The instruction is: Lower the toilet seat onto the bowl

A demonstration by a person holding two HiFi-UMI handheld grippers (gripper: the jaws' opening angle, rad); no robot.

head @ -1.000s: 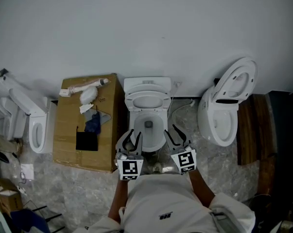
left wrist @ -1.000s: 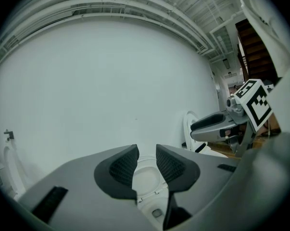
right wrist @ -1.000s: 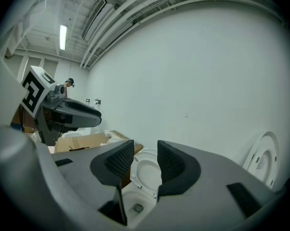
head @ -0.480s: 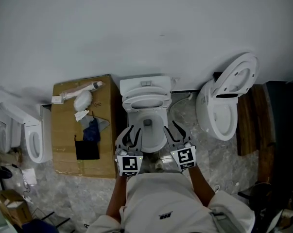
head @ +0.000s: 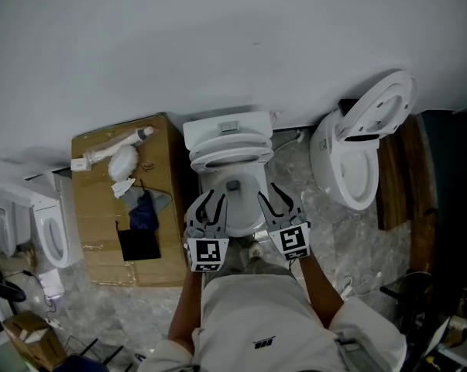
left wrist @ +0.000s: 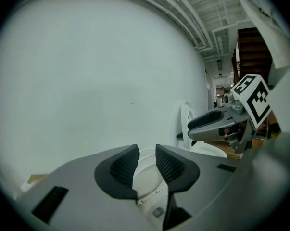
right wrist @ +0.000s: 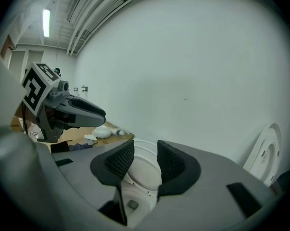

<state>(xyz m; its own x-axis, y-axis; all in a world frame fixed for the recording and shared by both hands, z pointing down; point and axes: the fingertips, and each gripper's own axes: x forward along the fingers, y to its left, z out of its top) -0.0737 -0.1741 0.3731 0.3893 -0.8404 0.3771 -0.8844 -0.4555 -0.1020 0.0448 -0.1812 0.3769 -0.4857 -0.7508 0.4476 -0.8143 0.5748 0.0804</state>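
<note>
The toilet seat (head: 231, 156) stands raised at the back of the bowl (head: 238, 204), leaning on the tank (head: 228, 128). The left gripper (head: 211, 200) and right gripper (head: 273, 197) hover at the bowl's front, each with jaws drawn nearly together and empty. The person would do best to hook a tip behind the seat's top edge, tip it forward, then support it down so it does not slam onto the bowl.

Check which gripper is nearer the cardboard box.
Left. The left gripper hangs just beyond the cardboard box, on that side of the toilet bowl. The right gripper is on the bowl's far side, farther from the box.
</note>
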